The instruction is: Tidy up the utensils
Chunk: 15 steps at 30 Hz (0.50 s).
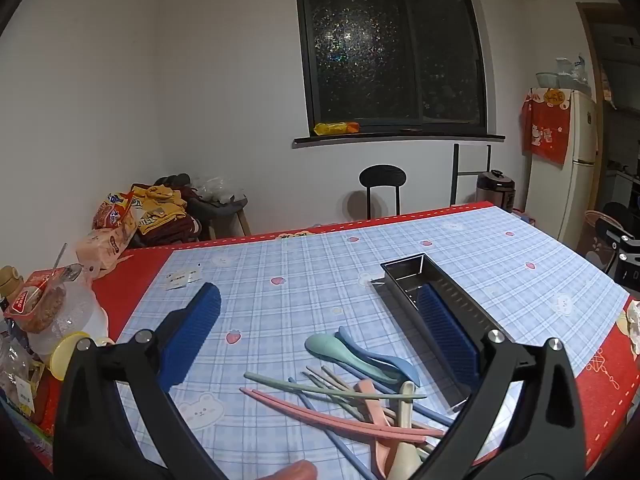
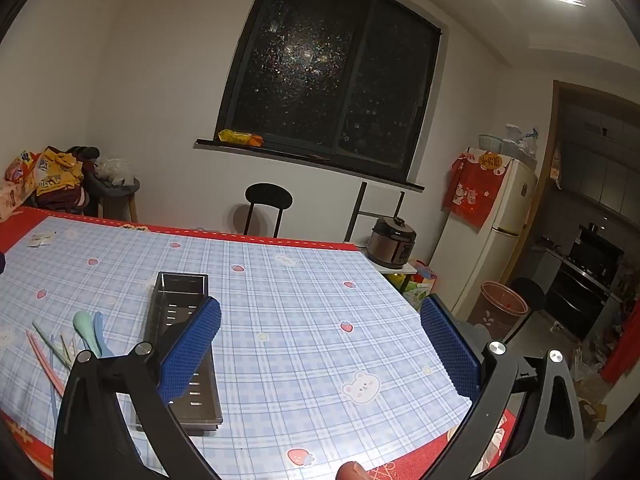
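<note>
Both grippers, left (image 1: 320, 344) and right (image 2: 320, 344), spread wide, holding nothing. Pastel plastic spoons and chopsticks (image 1: 352, 384) heaped loose on checked tablecloth (image 1: 280, 300), just left of empty perforated steel tray (image 1: 404, 276). Advised: isolate one utensil, grip mid-handle, lay lengthwise in tray.

The bench (image 1: 140, 276) wears a red cover under a blue plaid mat (image 1: 460, 240). On the mat lies a steel tray (image 1: 404, 280), empty; just left of the tray sits a heap of pastel spoons (image 1: 348, 350) and chopsticks (image 1: 320, 390), crossing one another
</note>
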Tool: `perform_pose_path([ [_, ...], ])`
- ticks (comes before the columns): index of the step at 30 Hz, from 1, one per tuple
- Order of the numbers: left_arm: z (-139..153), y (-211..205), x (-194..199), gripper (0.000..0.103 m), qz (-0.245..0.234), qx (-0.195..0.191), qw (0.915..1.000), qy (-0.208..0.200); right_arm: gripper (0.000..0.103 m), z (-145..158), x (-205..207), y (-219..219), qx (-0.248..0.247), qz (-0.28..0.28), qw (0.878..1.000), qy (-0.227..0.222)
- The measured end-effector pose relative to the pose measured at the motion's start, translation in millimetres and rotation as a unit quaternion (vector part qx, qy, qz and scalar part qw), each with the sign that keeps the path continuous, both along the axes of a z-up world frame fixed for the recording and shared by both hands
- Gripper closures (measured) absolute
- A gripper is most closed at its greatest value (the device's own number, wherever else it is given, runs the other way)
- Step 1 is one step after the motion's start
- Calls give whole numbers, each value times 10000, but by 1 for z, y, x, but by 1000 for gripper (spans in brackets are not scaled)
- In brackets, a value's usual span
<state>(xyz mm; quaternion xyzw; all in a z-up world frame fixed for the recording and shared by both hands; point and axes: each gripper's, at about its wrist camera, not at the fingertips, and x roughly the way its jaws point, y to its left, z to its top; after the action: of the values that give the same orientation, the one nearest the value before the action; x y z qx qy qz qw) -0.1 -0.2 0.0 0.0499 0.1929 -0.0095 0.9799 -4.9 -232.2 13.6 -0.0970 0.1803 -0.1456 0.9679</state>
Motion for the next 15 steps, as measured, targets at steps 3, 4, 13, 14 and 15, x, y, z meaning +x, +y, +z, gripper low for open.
perform_pose_path([
  [3,0,0,0,5,15,5,10000,-5,5,1,0,0,-23,11,10000,0],
  [4,0,0,0,5,19,2,10000,-8,5,1,-1,0,-24,14,10000,-5],
  [13,0,0,1,5,3,17,10000,20,5,-5,3,3,-21,62,10000,-9],
  [14,0,0,1,5,5,23,10000,20,5,-5,3,3,-22,70,10000,-12],
  [15,0,0,-3,5,7,25,10000,12,5,-3,3,3,-18,71,10000,3],
])
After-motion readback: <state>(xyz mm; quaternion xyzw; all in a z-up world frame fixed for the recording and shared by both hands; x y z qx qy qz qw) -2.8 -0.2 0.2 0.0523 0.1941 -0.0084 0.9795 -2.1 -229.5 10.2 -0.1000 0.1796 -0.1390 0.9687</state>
